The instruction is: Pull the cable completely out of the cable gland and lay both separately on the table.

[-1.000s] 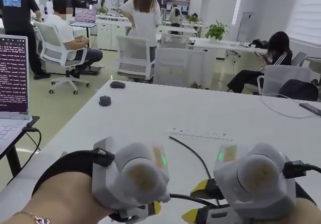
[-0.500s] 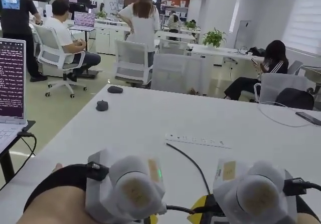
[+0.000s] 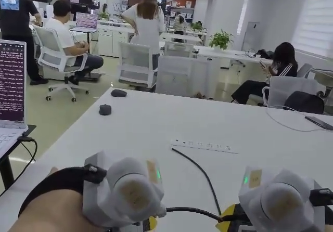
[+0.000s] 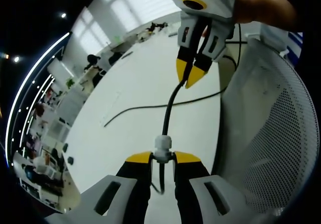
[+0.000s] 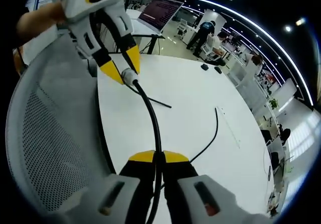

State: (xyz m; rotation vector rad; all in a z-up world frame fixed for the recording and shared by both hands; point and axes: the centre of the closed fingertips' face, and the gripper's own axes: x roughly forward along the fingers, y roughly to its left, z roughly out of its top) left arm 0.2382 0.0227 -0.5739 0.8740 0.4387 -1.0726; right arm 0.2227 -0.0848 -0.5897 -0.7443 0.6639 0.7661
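Cable gland (image 4: pixel 162 148), white, pinched between the yellow jaw tips of the left hand-held gripper (image 4: pixel 162 157), held in the air at the near edge of the white table (image 3: pixel 156 128). Black cable (image 4: pixel 170 103) threaded through the gland, short tail behind it, running across to the right hand-held gripper (image 5: pixel 156 156), clenched on the cable. Beyond that grip, remainder of cable lying curved on the table.

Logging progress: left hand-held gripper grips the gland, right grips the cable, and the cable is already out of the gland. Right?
No: the left gripper view shows the cable still through the gland. Yes, left hand-held gripper on gland, right hand-held gripper on cable.
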